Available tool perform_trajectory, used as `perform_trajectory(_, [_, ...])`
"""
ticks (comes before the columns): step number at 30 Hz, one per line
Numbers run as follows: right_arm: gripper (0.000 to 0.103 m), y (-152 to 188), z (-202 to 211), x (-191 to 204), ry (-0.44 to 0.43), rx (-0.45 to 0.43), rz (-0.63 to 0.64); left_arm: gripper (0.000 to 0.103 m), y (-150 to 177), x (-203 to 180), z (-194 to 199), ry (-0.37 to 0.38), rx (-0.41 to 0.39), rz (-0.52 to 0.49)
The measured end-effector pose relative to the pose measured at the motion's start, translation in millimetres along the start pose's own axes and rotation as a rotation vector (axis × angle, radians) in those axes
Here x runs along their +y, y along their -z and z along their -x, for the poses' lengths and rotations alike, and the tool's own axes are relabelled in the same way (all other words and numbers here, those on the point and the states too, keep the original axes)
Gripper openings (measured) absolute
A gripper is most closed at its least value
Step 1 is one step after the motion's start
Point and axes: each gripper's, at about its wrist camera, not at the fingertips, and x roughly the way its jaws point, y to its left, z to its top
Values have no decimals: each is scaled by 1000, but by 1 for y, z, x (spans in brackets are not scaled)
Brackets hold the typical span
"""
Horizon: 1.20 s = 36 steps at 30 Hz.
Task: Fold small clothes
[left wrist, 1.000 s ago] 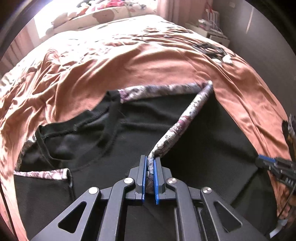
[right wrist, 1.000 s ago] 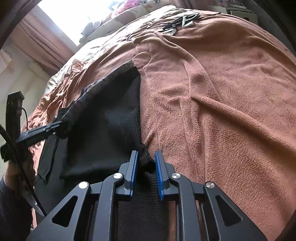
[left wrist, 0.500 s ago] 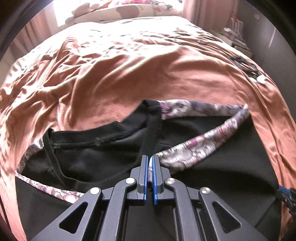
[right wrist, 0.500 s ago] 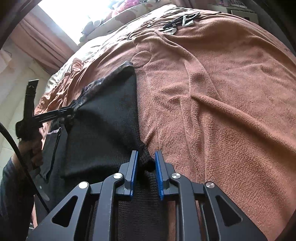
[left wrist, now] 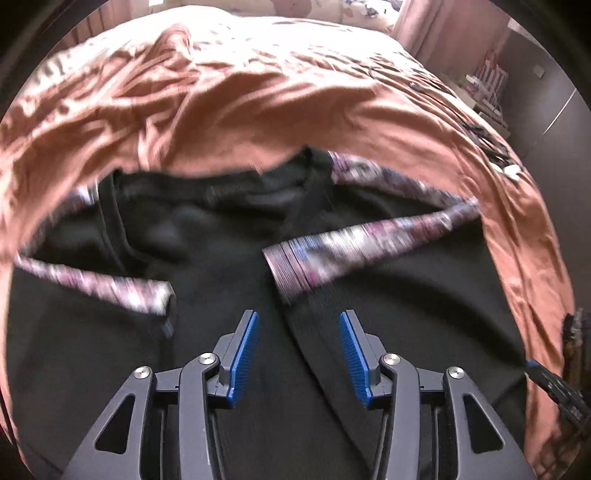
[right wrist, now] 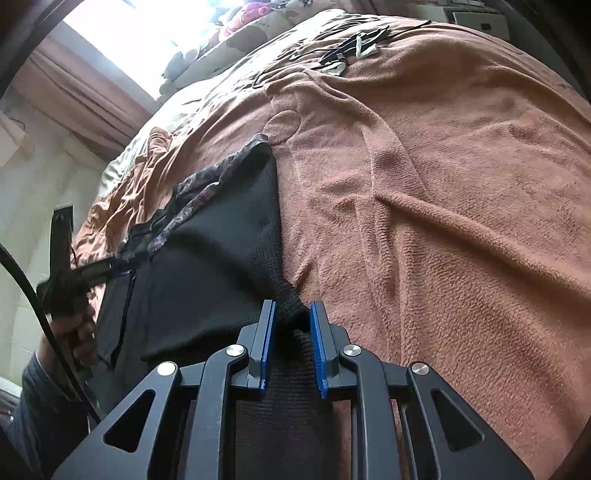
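Note:
A black top (left wrist: pixel 221 240) with floral sleeves lies flat on the bed. Its right sleeve (left wrist: pixel 369 243) is folded across the chest, and the left sleeve (left wrist: pixel 110 288) lies at the left edge. My left gripper (left wrist: pixel 298 317) hovers just below the sleeve's cuff. Its jaws are opening, with nothing between the pads. In the right wrist view it shows at the garment's far side (right wrist: pixel 122 258). My right gripper (right wrist: pixel 291 306) has the bunched black hem corner (right wrist: pixel 288 295) between its pads, and its jaws are opening slightly. Its tip shows in the left wrist view (left wrist: pixel 546 376).
A rumpled orange-brown blanket (right wrist: pixel 443 184) covers the bed. Small dark and white items (right wrist: pixel 343 51) lie on it toward the head, near patterned pillows (right wrist: pixel 258 22). A person's hand (right wrist: pixel 74 332) holds the left gripper. A shelf stands beyond the bed (left wrist: pixel 487 81).
My left gripper carried the floral sleeve across the top, let it go and opened. The sleeve now rests on the chest. The right gripper stayed at the hem.

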Motion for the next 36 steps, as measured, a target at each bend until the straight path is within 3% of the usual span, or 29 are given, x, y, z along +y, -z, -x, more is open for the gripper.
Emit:
perform_trajectory(3, [29, 1, 2, 2, 11, -7, 9, 48, 18, -9, 2, 19, 15, 18])
perform_trajectory(13, [29, 1, 4, 2, 17, -31, 15, 48, 59, -49, 8, 16, 48, 7])
perform_trajectory(22, [29, -1, -19, 8, 51, -12, 62, 48, 82, -60, 7, -11, 80, 40])
perform_trajectory(23, [28, 0, -21, 9, 55, -17, 65, 46, 84, -61, 7, -17, 77, 39])
perform_trajectory(24, [26, 0, -22, 10, 59, -17, 69, 33, 86, -64, 6, -24, 74, 34])
perform_trajectory(27, [12, 3, -23, 16, 58, -7, 102, 10, 89, -68, 6, -48, 69, 14])
perform_trajectory(33, [10, 1, -19, 12, 38, 19, 82, 7, 97, -72, 16, -39, 69, -18])
perform_trajectory(36, [11, -3, -12, 8, -15, 25, 37, 7, 101, -69, 19, -36, 62, -31])
